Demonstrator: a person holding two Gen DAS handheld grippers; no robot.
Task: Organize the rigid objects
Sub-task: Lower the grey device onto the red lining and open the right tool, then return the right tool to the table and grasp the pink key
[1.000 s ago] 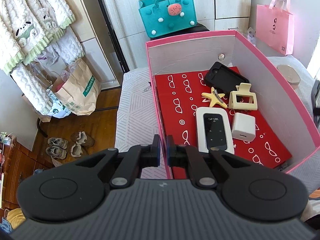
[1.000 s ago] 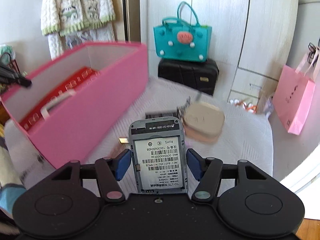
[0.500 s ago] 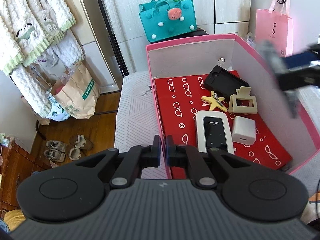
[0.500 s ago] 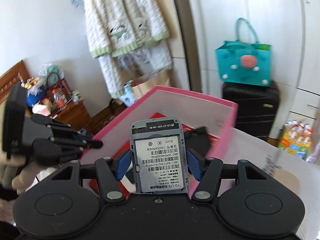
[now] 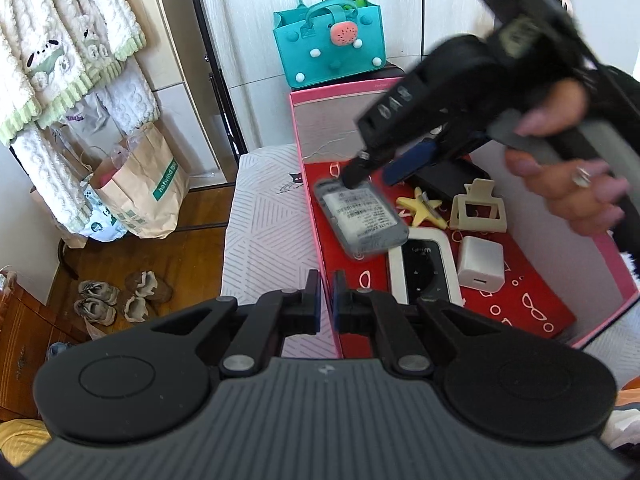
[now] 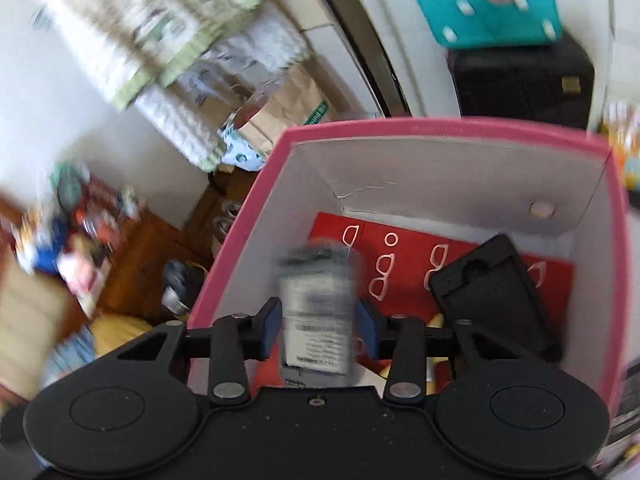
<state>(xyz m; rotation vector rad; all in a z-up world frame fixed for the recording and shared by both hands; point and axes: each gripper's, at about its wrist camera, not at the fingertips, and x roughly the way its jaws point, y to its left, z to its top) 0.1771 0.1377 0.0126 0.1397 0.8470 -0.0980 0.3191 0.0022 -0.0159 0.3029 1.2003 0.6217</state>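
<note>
A pink box (image 5: 312,216) with a red patterned floor holds a black case (image 5: 444,178), a yellow star clip (image 5: 424,210), a beige claw clip (image 5: 478,208), a white wifi device (image 5: 424,268) and a white charger (image 5: 480,268). My left gripper (image 5: 327,306) is shut on the box's left wall. My right gripper (image 6: 318,330) is above the box with its jaws spread. The grey device (image 6: 316,312) is blurred between its pads (image 6: 272,326), apparently loose. In the left wrist view the grey device (image 5: 360,216) hangs below the right gripper (image 5: 374,168), over the box floor.
The box stands on a white patterned bed (image 5: 264,236). A teal bag (image 5: 330,46) sits on a black suitcase (image 6: 520,80) behind the box. Paper bags (image 5: 140,184) and shoes (image 5: 120,296) are on the wooden floor at left. Towels (image 5: 60,60) hang on the left.
My right gripper has swung over the pink box and tilted down. Its jaws have opened and the grey device is slipping out into the box. My left gripper has stayed on the wall.
</note>
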